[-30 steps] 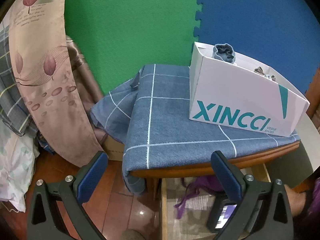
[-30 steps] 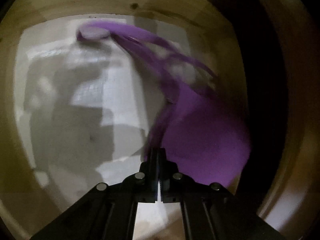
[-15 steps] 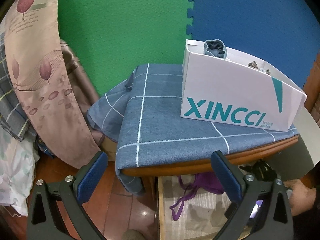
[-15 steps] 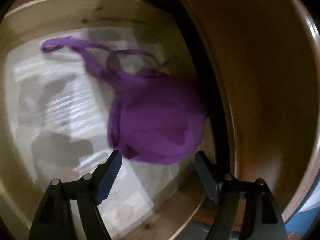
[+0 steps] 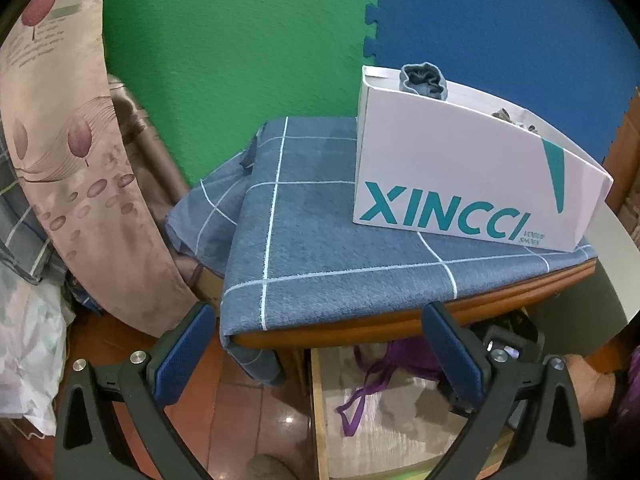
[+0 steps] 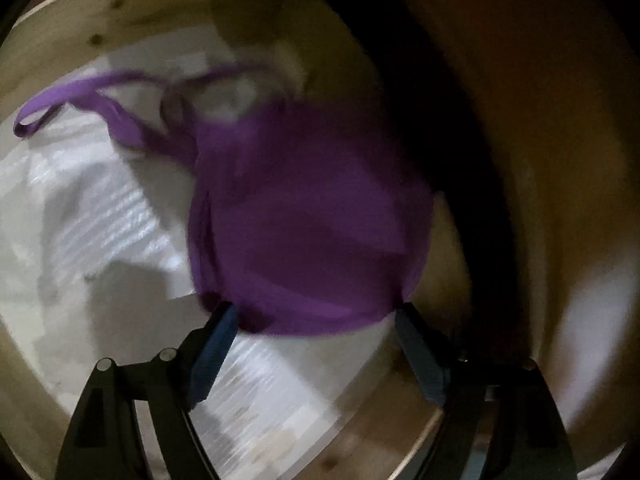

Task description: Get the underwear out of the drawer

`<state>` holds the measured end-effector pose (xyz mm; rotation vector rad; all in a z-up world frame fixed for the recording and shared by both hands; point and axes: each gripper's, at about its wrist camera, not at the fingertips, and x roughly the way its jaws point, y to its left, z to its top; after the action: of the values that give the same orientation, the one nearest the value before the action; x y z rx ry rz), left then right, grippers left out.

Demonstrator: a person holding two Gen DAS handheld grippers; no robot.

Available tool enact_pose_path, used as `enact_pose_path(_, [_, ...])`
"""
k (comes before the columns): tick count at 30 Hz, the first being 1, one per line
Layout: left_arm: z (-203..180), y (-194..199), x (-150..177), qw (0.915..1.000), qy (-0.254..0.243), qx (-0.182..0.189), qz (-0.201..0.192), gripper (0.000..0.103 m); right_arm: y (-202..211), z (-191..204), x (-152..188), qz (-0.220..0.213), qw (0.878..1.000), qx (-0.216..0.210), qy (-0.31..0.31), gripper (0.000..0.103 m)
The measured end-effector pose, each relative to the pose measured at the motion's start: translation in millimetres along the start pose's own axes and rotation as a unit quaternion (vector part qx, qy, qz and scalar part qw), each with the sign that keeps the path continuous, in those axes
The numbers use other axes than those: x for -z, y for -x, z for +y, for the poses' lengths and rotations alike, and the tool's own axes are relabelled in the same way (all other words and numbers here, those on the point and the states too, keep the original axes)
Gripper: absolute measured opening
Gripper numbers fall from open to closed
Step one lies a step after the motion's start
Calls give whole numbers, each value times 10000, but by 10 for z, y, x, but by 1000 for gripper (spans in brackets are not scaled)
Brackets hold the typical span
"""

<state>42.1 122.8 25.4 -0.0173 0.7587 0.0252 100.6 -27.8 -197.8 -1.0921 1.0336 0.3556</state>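
Underwear [image 6: 308,224] released in drawer [image 6: 100,12]; right gripper [image 6: 312,316] fingers just opened wide, empty; left gripper [image 5: 316,340] open, empty.

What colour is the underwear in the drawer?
Purple underwear, clearest in the right wrist view.

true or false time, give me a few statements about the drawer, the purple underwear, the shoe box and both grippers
1. The purple underwear lies inside the open drawer. True.
2. The right gripper is clamped shut on the underwear. False: its jaws have just been opening and stand wide, with the garment's near edge between the tips.
3. The white shoe box sits on the blue checked cloth. True.
4. The left gripper holds the cloth. False: it is open and holds nothing.
5. The shoe box is empty. False: rolled fabric pokes out the top.
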Motion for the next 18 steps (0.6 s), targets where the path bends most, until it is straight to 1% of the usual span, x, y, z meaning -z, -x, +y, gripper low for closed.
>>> enact_pose_path(1, [-9,-7,1,10000,-1,26,23,102,-18,-50,8,53,9998,-144,-125,83])
enact_pose_path(3, [-27,-11,1,9999,-10,108,65,102,-37,-115,4,64,9993,-232,-293,83])
enact_pose_path(5, [-52,2,11,9999,-80,93,39,102,-98,-161,-25,100,9987,-262,-429,83])
enact_pose_path(7, [-83,18,22,9999,-170,32,-1,102,-110,-80,-87,95,9994,-184,-291,83])
enact_pose_path(10, [-103,32,28,9997,-250,3,-36,102,-23,-49,-188,-145,9991,-267,-301,83])
enact_pose_path(12, [-105,28,32,9997,-256,-5,-26,102,-3,5,-244,-206,9993,-215,-215,82])
enact_pose_path(13, [-103,23,31,9997,-247,-1,-14,102,36,23,-255,-343,9989,-279,-174,72])
enact_pose_path(14, [-97,22,29,9997,-236,11,-9,102,41,41,-262,-370,9987,-321,-118,52])
enact_pose_path(15, [-93,21,30,9997,-223,26,-8,102,51,72,-274,-352,9988,-322,-58,47])
enact_pose_path(17, [-88,17,21,9997,-222,21,8,102,106,111,-280,-460,9983,-359,45,35])
enact_pose_path(18, [-88,12,21,9997,-226,12,26,102,153,140,-273,-535,9978,-366,139,32])
